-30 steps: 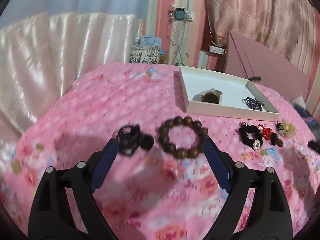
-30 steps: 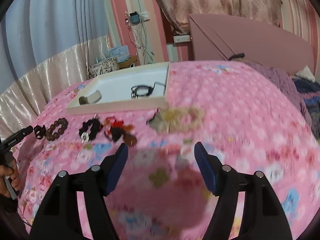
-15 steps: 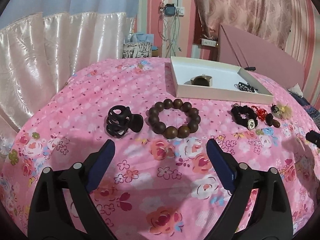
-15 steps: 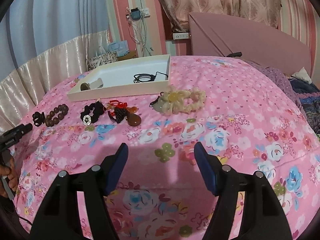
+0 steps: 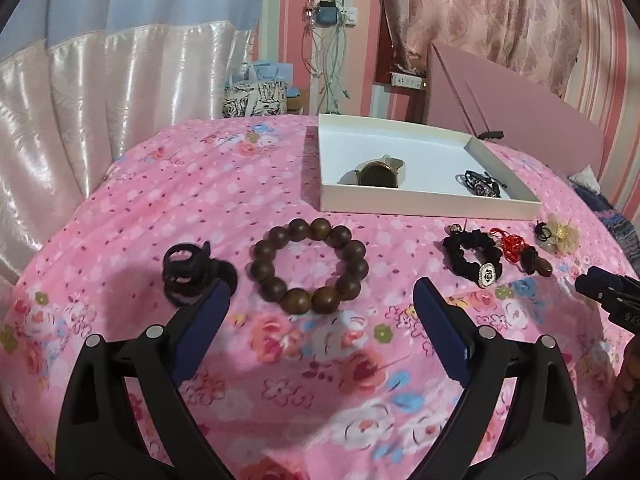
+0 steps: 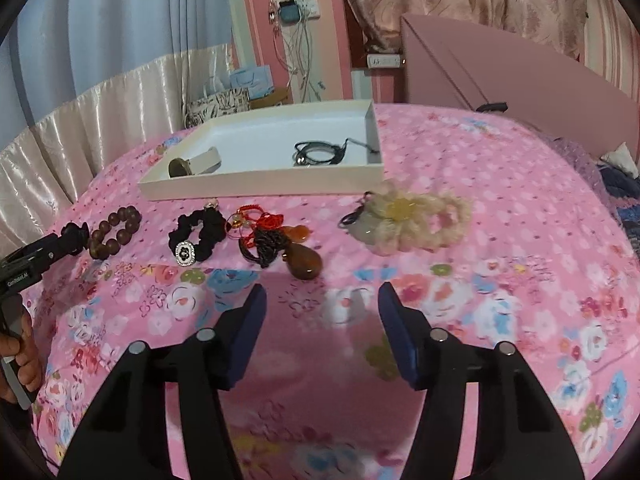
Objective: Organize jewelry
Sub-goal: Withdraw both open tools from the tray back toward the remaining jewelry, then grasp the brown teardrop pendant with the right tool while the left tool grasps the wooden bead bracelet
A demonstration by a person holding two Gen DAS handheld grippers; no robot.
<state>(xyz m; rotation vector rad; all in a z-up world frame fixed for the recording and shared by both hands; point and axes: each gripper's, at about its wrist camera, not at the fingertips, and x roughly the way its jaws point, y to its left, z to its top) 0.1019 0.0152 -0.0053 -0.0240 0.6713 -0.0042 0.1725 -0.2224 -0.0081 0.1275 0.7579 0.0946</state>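
A bed under a pink floral sheet (image 5: 200,184) carries everything. At its far side lies a shallow white tray (image 5: 400,204) holding a gold watch (image 5: 378,172) and a black cord bracelet (image 5: 482,184). Nearer, in a row from left: black hair claw (image 5: 188,272), brown bead bracelet (image 5: 308,264), black scrunchie (image 5: 472,256), red-and-black knotted pendant (image 6: 276,240), cream scrunchie (image 6: 412,220). The left gripper (image 5: 320,304) hovers near the beads, fingers spread, empty. The right gripper (image 6: 320,308), fingers likewise apart and empty, sits near the pendant.
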